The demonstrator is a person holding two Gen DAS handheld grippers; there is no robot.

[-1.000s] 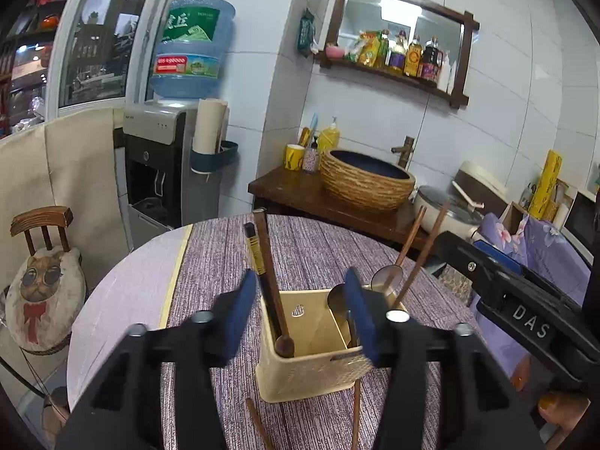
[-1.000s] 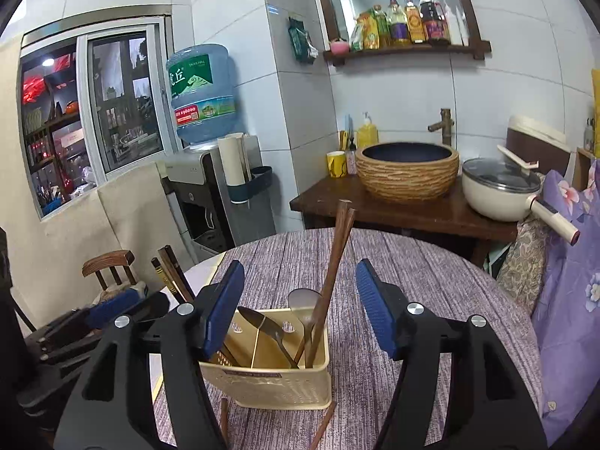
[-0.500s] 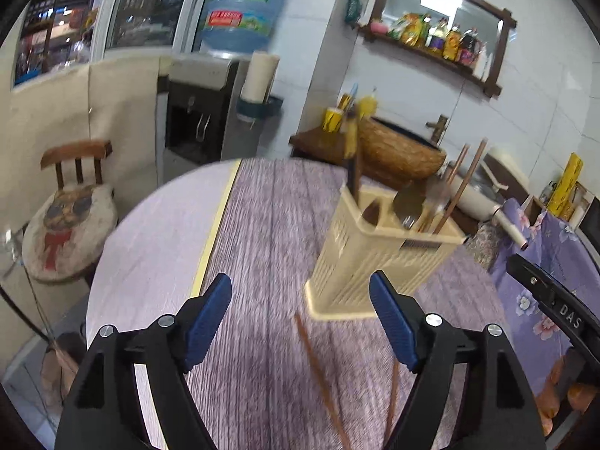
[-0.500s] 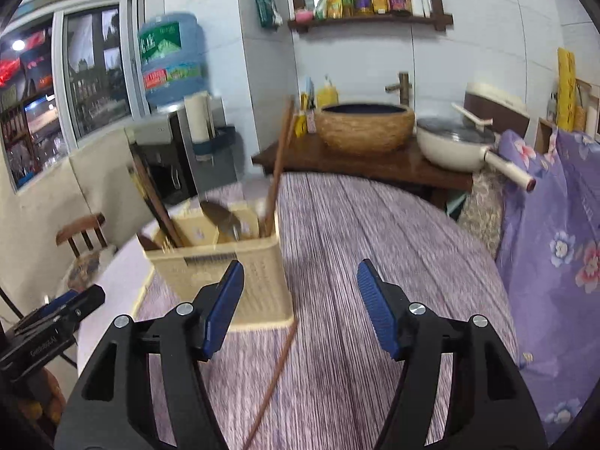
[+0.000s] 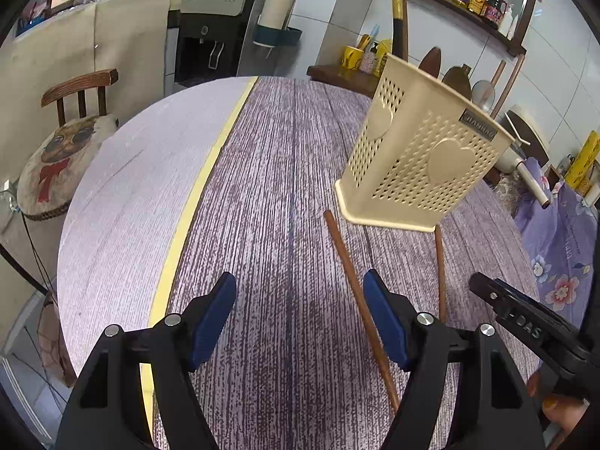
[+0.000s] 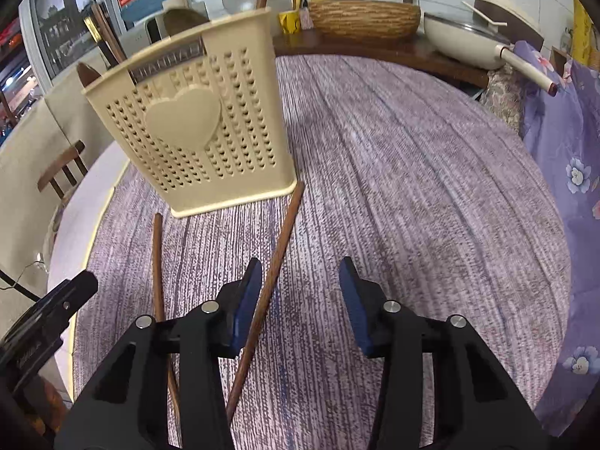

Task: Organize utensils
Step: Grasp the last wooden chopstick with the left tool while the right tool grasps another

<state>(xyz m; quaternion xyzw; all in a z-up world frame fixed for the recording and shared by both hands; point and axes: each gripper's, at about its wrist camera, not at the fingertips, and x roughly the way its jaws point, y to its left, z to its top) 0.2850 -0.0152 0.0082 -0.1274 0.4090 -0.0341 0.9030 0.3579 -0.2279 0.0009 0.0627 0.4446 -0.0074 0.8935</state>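
Note:
A cream perforated utensil holder (image 5: 420, 153) (image 6: 198, 127) stands on the round table with spoons and chopsticks sticking out of it. Two brown chopsticks lie loose on the purple cloth in front of it, one (image 5: 360, 307) (image 6: 159, 273) on the left, one (image 5: 439, 266) (image 6: 277, 266) on the right. My left gripper (image 5: 300, 315) is open and empty, low over the cloth, its right finger beside the left chopstick. My right gripper (image 6: 298, 300) is open and empty, its left finger over the right chopstick.
The table (image 5: 123, 172) has a bare pale part left of a yellow stripe. A wooden chair with a cat cushion (image 5: 63, 150) stands at its left. A purple flowered cloth (image 6: 562, 142) lies at the right. A counter with a woven basin (image 6: 363, 18) and a pot is behind.
Both grippers have pulled back from above the holder and come down low over the cloth in front of it. The holder now stands farther off and the two loose chopsticks lie near my fingers.

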